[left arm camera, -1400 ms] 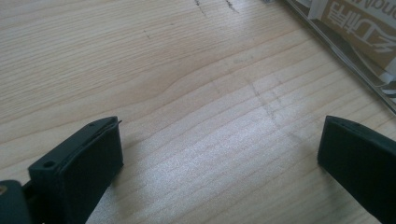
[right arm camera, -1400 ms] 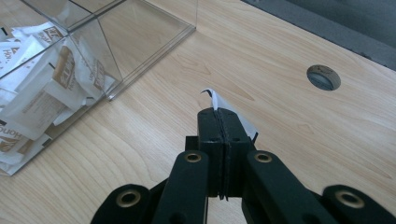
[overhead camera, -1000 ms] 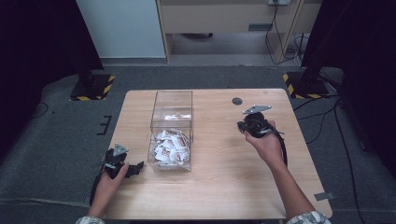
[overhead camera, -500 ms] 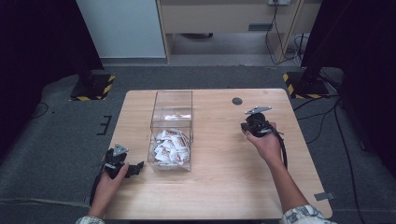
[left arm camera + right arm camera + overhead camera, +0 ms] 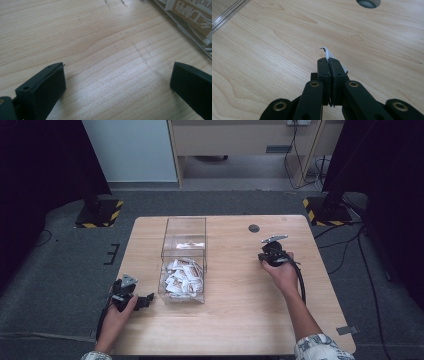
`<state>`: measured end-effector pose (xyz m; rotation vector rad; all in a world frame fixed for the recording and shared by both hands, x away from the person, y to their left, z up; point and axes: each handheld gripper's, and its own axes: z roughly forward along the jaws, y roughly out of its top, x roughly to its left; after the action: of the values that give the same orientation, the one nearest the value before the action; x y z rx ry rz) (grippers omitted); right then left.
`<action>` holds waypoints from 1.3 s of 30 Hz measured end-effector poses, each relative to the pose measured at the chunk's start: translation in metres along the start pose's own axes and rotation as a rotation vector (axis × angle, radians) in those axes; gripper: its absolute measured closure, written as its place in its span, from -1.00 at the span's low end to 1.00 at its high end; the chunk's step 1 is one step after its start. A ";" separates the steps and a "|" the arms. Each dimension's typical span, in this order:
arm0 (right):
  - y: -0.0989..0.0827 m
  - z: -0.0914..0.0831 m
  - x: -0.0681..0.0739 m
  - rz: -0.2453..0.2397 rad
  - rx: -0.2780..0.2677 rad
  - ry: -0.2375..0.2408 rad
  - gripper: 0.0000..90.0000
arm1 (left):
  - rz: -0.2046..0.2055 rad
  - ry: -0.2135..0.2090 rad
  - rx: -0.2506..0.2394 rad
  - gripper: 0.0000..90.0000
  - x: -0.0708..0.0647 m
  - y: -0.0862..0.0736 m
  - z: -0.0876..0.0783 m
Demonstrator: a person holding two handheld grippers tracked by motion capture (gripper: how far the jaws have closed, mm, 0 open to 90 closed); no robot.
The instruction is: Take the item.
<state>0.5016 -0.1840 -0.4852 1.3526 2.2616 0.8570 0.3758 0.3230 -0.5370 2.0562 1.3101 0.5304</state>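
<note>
Jaws pressed together, your right gripper (image 5: pixel 329 62) is pinching a thin white paper slip (image 5: pixel 327 53), its curled tip poking out above the fingertips, over the wooden desk (image 5: pixel 235 320) near its far right corner, just short of the round cable hole (image 5: pixel 254 228). Your left gripper (image 5: pixel 134 299) is resting near the desk's left edge toward the near corner, its jaws standing wide apart over bare wood. Beside it, a clear plastic box (image 5: pixel 184 231) is holding a heap of printed packets (image 5: pixel 182 276) at its near end.
</note>
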 end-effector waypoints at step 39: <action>0.005 -0.001 0.003 0.050 -0.034 -0.012 0.24 | 0.000 0.000 0.000 -1.00 0.000 0.000 0.000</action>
<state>0.5031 -0.1800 -0.4809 1.4001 2.2029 0.8980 0.3759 0.3230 -0.5370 2.0559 1.3102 0.5306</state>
